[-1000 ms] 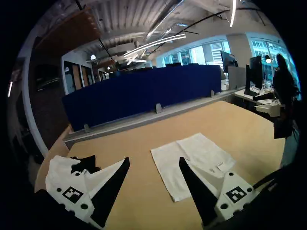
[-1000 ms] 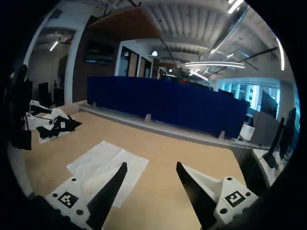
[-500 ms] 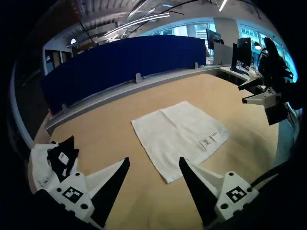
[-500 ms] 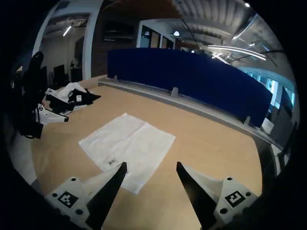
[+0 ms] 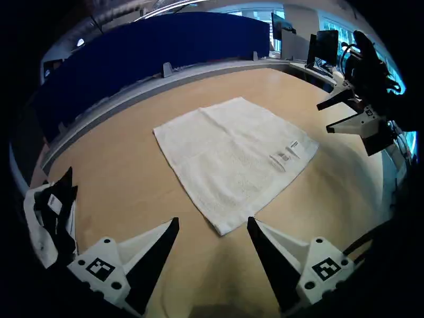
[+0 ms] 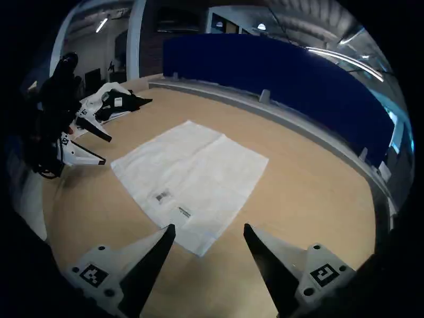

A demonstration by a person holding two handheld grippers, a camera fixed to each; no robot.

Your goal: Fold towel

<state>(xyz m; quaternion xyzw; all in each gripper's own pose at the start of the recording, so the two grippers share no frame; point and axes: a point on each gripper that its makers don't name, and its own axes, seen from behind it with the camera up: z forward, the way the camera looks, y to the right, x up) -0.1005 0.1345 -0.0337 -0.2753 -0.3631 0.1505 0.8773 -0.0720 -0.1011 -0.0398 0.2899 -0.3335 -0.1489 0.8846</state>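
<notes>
the tabletop (image 5: pixel 132 175) is a broad sheet of pale wood, with a blue divider (image 5: pixel 148 42) standing along its far edge. the towel (image 5: pixel 233 148) lies near the middle of it, spread flat in what looks like one layer with faint creases across it. no fold is made yet. i judge it is laid open like this so that its corners are free to lift. bare wood shows along all four of its edges, so there is room to slide a finger under any side and swing one half over the other. a heap (image 6: pixel 114 100) of black and white clothes sits at the side of the tabletop, well apart from the towel and clear of the fold's path.

the left claw (image 5: pixel 212 220) hangs over one near corner, fingers apart, with nothing between them. the right claw (image 6: pixel 208 227) is also apart and empty, and aims at the next corner along the same edge. that pairing suits lifting this edge by both ends. two small tags (image 6: pixel 172 204) lie face up beside that edge, nearer the right claw.
</notes>
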